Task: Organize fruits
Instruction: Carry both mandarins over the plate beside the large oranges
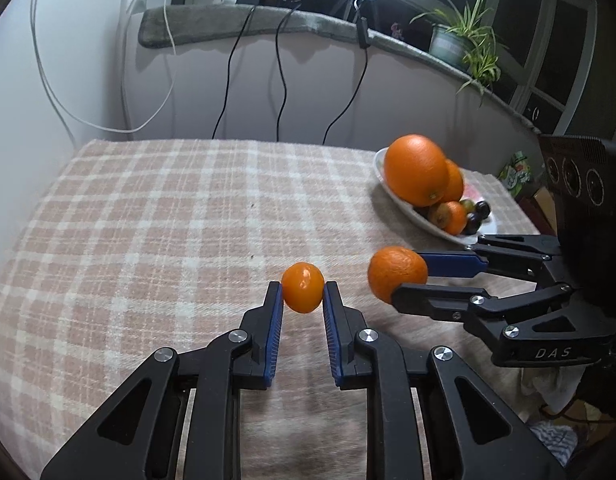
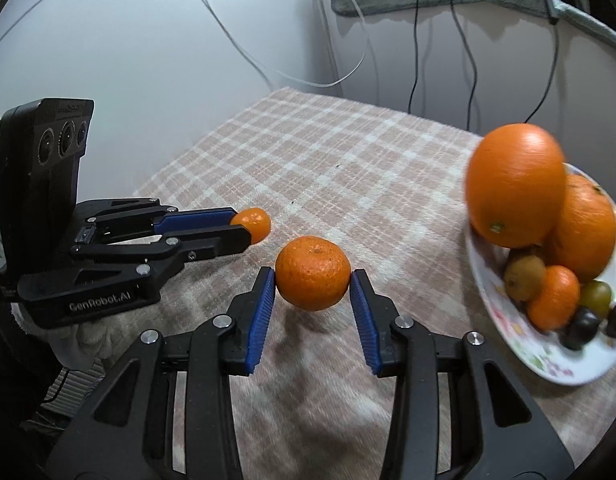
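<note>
The table [image 1: 147,216], spread with a pink-and-cream checked cloth [image 2: 328,152], is seen filling both wrist views, its far edge set against a pale wall where black and white cables [image 1: 281,72] are draped down from a grey ledge [image 1: 243,20]. On that ledge a potted plant [image 1: 464,40] is parked towards the right. A white flowered plate [image 2: 520,344] is found at the table's right edge, and it is heaped: a large orange [image 2: 516,184] is perched on top, a second orange [image 2: 588,228] is tucked behind it, and below them a small mandarin [image 2: 554,298], a brownish fruit [image 2: 524,274], a green grape [image 2: 596,294] and a pair of dark grapes [image 2: 584,326] are crowded along the plate's near rim. Near the table's front edge, left of the plate, the two hand-held tools are held side by side, just above the cloth. In the right gripper [image 2: 312,280], a tangerine [image 2: 312,274] is clamped between the blue pads, pinched at its sides and lifted clear of the cloth, with its shadow thrown beneath. In the left gripper [image 1: 303,290], a smaller, glossy kumquat-like fruit [image 1: 303,288] is squeezed at the very fingertips, the jaws drawn close together around it. The two held fruits are kept near each other but apart, both well short of the plate.
</note>
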A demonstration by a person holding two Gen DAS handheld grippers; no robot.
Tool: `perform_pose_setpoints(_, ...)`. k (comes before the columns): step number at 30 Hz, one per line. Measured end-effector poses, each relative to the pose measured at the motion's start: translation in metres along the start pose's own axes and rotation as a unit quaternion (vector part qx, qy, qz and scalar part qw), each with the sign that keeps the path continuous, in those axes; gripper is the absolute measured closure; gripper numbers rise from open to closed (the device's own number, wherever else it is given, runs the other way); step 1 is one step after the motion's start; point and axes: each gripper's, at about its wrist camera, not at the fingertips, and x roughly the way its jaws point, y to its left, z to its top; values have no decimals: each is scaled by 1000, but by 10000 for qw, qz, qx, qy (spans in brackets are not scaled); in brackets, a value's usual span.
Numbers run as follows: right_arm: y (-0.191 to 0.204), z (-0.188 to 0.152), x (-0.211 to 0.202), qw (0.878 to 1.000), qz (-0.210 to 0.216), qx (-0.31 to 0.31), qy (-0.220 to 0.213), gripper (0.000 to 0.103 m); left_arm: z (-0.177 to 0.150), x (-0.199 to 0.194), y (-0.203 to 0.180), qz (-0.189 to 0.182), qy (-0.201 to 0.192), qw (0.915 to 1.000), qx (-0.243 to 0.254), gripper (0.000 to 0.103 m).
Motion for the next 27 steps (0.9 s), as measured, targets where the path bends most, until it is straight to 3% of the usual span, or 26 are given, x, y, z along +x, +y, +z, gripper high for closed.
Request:
perform_pose_setpoints(14, -56, -9, -77, 9948, -661, 494, -594, 63, 21, 3, -49, -404, -216, 9986, 257, 85)
perform_pose_setpoints(27, -132, -14, -110, 9833, -1244, 1033, -839, 63, 42, 31, -110, -847, -209, 9943, 619, 85)
